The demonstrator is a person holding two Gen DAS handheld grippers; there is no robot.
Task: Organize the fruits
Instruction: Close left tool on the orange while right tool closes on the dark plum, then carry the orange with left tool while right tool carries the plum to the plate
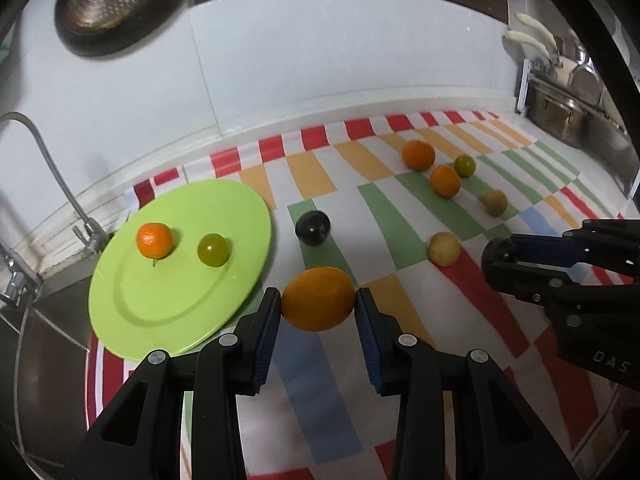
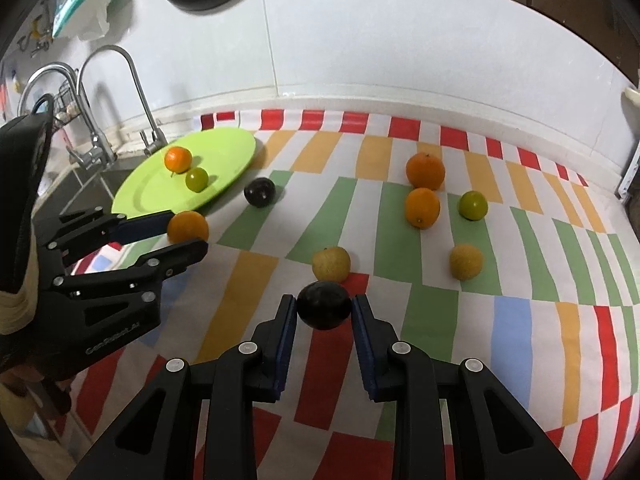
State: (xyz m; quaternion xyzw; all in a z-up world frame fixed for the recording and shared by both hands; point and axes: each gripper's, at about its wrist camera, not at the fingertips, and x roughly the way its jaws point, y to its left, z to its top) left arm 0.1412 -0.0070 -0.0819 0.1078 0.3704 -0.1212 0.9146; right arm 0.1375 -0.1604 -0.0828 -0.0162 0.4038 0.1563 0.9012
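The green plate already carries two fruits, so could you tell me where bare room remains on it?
The green plate is bare across its near half, below the small orange and green fruit. Its far part is crowded.

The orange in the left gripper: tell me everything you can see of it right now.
The orange is round, slightly wider than tall, with smooth, evenly bright orange skin; no stem or leaf shows. It sits clamped between the left gripper's blue pads, one on each side. From the right wrist view the same fruit is seen just off the near edge of the green plate, over the striped cloth. Whether it rests on the cloth or is lifted off it cannot be told.
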